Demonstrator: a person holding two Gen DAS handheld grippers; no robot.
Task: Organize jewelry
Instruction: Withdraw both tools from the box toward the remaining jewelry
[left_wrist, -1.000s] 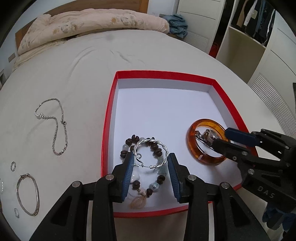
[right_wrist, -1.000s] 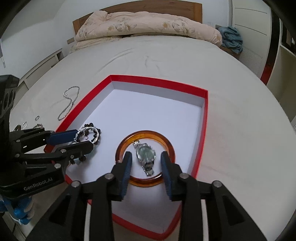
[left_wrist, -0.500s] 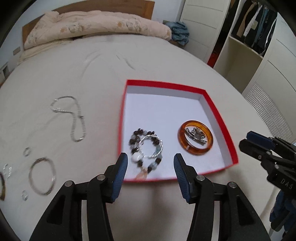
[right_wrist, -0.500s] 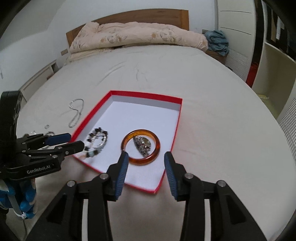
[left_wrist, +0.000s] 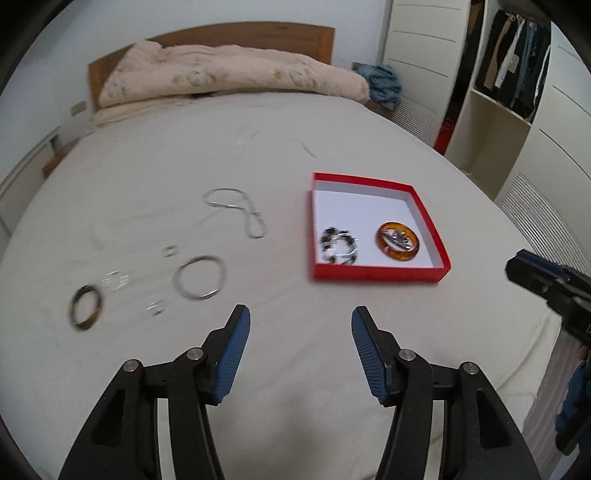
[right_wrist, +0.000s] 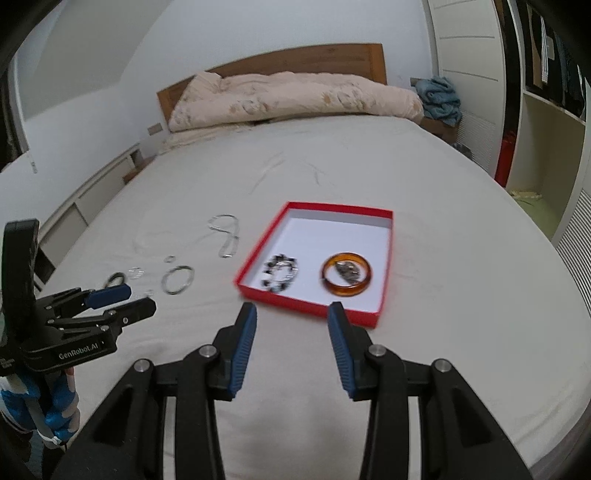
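On a cream-sheeted bed (left_wrist: 155, 177), loose jewelry lies at left: a dark bangle (left_wrist: 85, 307) farthest left, a small sparkly ring (left_wrist: 116, 280), a large silver hoop (left_wrist: 199, 277) and, farther back, a silver chain (left_wrist: 240, 214). To their right sits a red box (left_wrist: 376, 275) with a white floor, holding a beaded bracelet (left_wrist: 339, 246) with a twisted silver bangle lying on it at left and an amber bangle (left_wrist: 399, 242) at right, with what looks like a wristwatch lying inside the amber ring; blur hides its detail.

The left wrist view shows the left hand-held gripper (left_wrist: 301, 325) spread wide with nothing between its blue pads (left_wrist: 232, 350), its jaws having just been opening; the box lies beyond it and to the right, well apart, and the loose pieces lie beyond it to the left. At that view's right edge the right hand-held gripper's dark tip shows.

Only the right wrist view shows the left hand-held gripper from the side, its body marked GenRobot.AI, held in a blue-and-white gloved hand (right_wrist: 48, 406) near the dark bangle. The right hand-held gripper (right_wrist: 291, 314) is also parted and empty; the near rim of the red box shows just beyond its fingertips, the amber bangle slightly farther and right. This view also shows low white drawers (right_wrist: 74, 214) along the left wall. Both views take in the rumpled duvet (right_wrist: 295, 96) against the wooden headboard.
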